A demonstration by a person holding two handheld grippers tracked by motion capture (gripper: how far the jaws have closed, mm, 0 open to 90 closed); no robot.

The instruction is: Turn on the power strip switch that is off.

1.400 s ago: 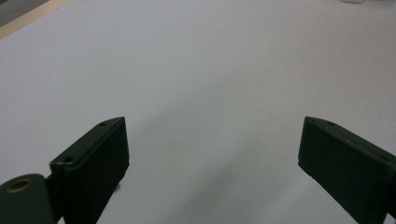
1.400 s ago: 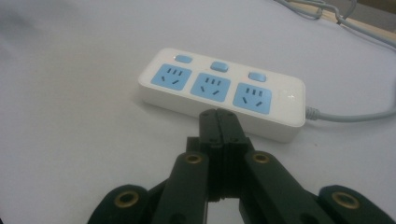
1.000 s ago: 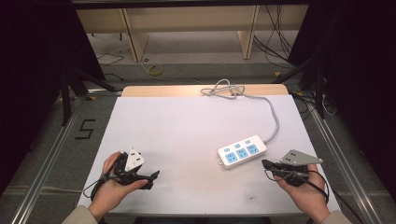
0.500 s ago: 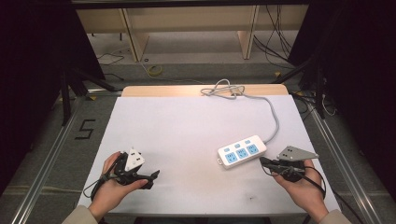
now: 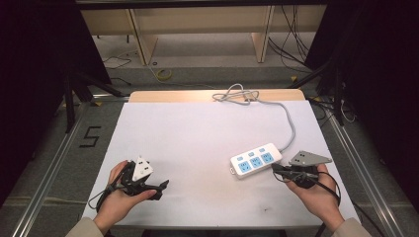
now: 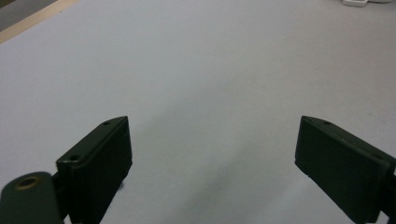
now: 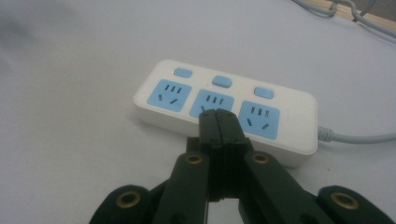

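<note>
A white power strip point(image 5: 256, 160) with three blue sockets lies on the white counter point(image 5: 197, 143) toward its right near side, its grey cord point(image 5: 289, 121) running off to the far edge. The right gripper point(image 5: 274, 168) sits just beside the strip's near long side, its fingers point(image 7: 219, 126) pressed together on nothing. The left gripper point(image 5: 163, 183) rests well apart at the counter's left near corner, fingers point(image 6: 100, 158) spread wide over bare surface.

We've got beige sleeves point(image 5: 81, 228), black grippers with brass-ringed screw holes point(image 7: 193, 159), flat rectangular pads point(image 6: 100, 163), black trailing cables point(image 5: 330, 183).
</note>
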